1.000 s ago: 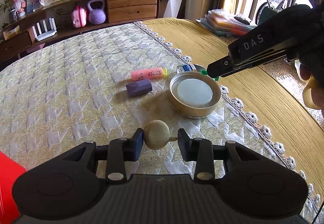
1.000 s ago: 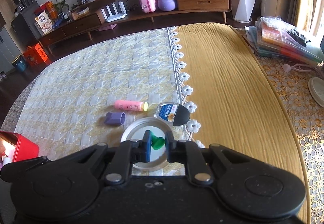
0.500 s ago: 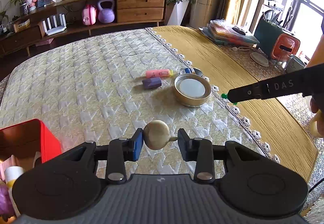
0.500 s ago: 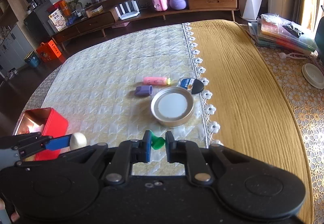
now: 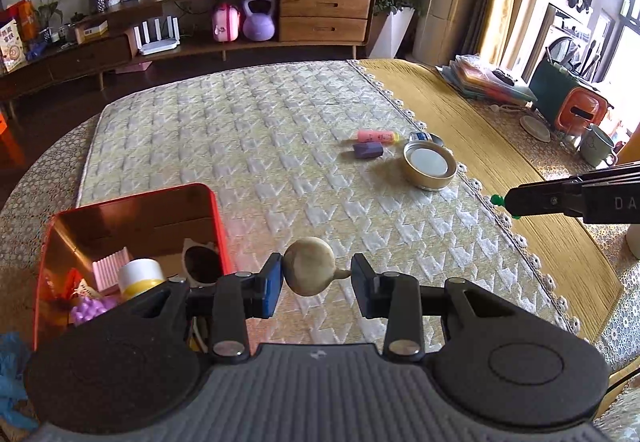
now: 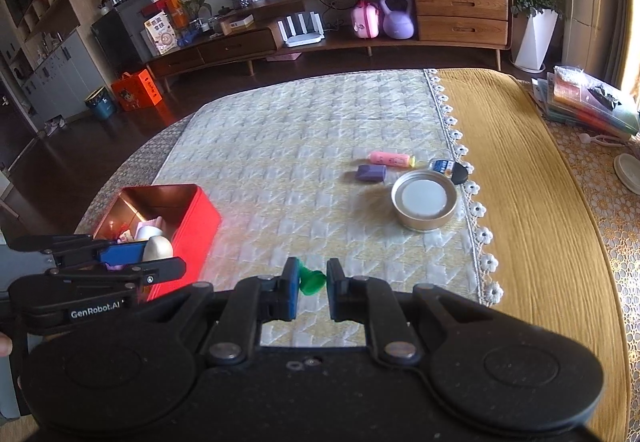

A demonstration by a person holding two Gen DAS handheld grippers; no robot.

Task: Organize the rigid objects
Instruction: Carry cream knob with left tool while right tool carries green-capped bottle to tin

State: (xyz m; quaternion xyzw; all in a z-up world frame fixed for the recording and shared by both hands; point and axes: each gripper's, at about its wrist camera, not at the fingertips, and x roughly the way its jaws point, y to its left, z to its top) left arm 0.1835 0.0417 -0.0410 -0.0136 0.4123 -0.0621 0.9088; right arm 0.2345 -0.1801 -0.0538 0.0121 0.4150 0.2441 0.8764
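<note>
My left gripper [image 5: 317, 278] is shut on a small beige gourd-shaped piece [image 5: 309, 271], held above the quilt just right of the open red tin box [image 5: 132, 202]. From the right wrist view the same gripper [image 6: 136, 258] and gourd [image 6: 158, 248] hover over the red box [image 6: 192, 218]. A small green piece [image 6: 311, 281] is clamped in my right gripper [image 6: 313, 284], above the quilt's near part; the left wrist view catches that gripper [image 5: 505, 202] at the right edge. The box holds several small items.
On the quilt at the right lie a pink tube [image 5: 377, 136], a purple block [image 5: 368, 150], a round metal tin [image 5: 429, 170] and a small blue-labelled bottle [image 6: 448, 168]. The lace edge [image 6: 476, 210] borders a yellow cloth. A mug [image 5: 596, 148] and a stack of folders [image 5: 488, 80] stand farther right.
Both grippers have risen and pulled back to the left, away from the round tin. The red box has come into view under the left gripper. Both grips are unchanged.
</note>
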